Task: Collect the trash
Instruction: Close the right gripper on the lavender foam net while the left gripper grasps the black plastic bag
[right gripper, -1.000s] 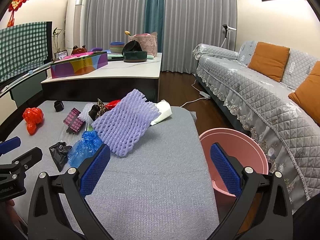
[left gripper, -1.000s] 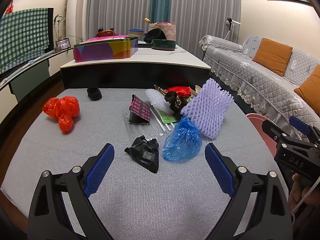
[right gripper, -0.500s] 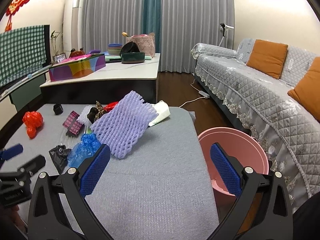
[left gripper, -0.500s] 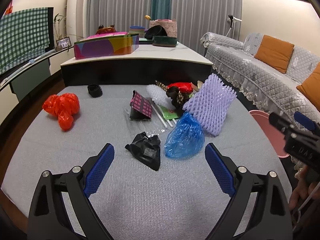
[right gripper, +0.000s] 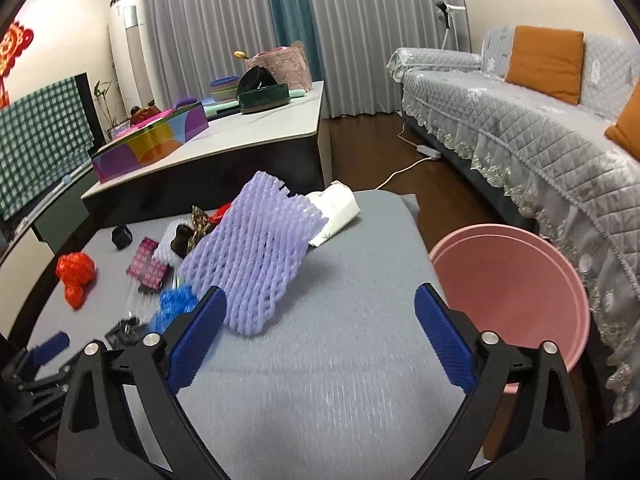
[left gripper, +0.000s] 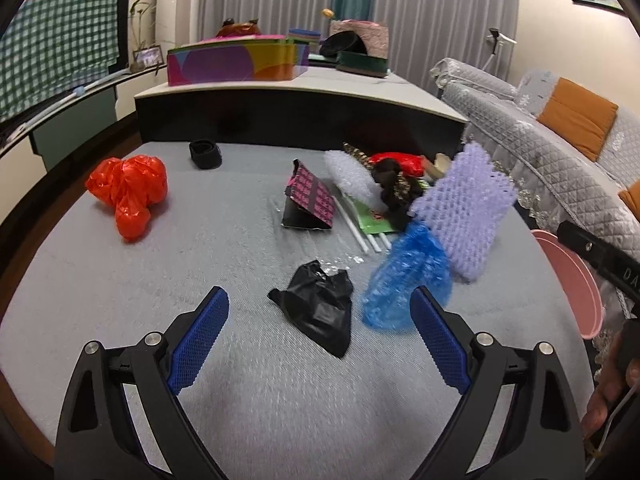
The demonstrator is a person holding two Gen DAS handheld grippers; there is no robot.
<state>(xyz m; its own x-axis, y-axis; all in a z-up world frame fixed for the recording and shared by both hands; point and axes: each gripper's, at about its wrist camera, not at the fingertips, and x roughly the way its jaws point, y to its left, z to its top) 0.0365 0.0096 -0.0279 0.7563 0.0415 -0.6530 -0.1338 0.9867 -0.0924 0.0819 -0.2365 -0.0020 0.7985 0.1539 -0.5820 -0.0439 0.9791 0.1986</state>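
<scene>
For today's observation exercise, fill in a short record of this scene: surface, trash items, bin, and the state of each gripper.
surface: grey table
trash: red bag; black bag; blue bag; purple foam net
bin: pink bucket, beside the table, looks empty
left gripper: open, holding nothing
right gripper: jaws closing, nothing between them

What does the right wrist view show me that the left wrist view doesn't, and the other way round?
Only the right wrist view shows the whole pink bin beside the table, the white packet behind the purple foam net, and the right gripper, its jaws closing with nothing between them.

Only the left wrist view shows the white straws, the green wrapper, and the open left gripper aimed toward the black bag.

Both show the foam net, black bag, blue bag, red bag and patterned packet.
</scene>
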